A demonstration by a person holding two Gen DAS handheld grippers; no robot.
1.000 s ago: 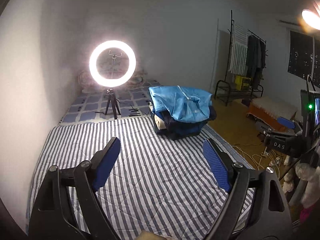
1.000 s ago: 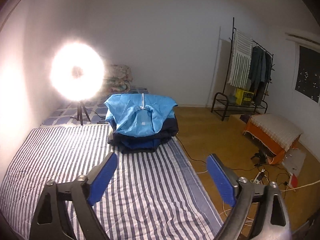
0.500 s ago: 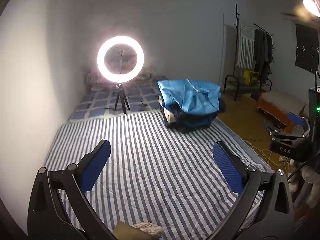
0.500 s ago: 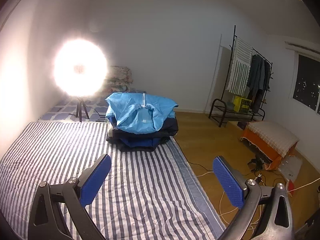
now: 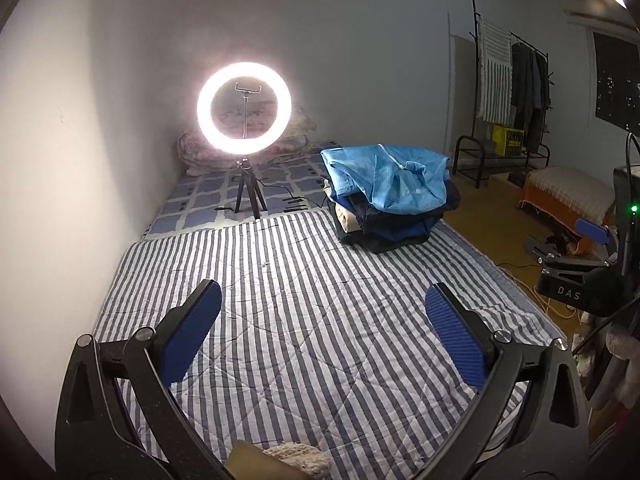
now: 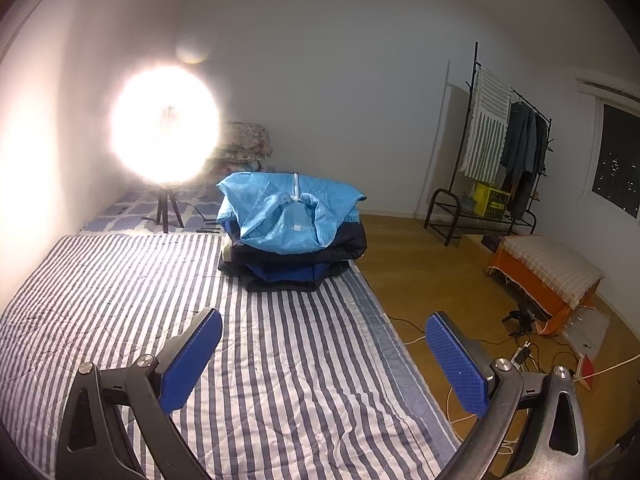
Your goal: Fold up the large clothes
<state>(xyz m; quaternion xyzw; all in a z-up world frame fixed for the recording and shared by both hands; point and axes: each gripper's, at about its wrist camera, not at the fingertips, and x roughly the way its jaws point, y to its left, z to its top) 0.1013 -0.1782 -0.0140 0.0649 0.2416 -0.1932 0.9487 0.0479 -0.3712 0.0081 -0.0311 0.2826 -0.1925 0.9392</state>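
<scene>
With both my left gripper (image 5: 323,334) and right gripper (image 6: 324,354) spread empty, the light-blue crinkled jacket (image 6: 290,210) tops a stack of dark folded clothes (image 6: 296,262); any grasp should pinch one layer.

- My left gripper (image 5: 322,330) hung above the near part of the quilt (image 5: 320,320), its fingers spread wide with nothing between them.
- My right gripper (image 6: 323,354) hung over the quilt's right edge, likewise parted and empty, with the floor (image 6: 440,264) to its right.
- The pile of clothes (image 6: 292,236) sat on the quilt's far right corner, well ahead of both grippers.
- The ring light (image 5: 244,106) stood on its tripod behind the quilt, left of the pile, near the left wall.
- Folded bedding (image 6: 246,144) lay behind the light, against the back wall.
- The clothes rack (image 6: 504,152) stood far right on the floor, against the wall.
- A low bench (image 6: 548,276) sat nearer than the rack, with cables (image 6: 528,352) on the floor before it.
</scene>
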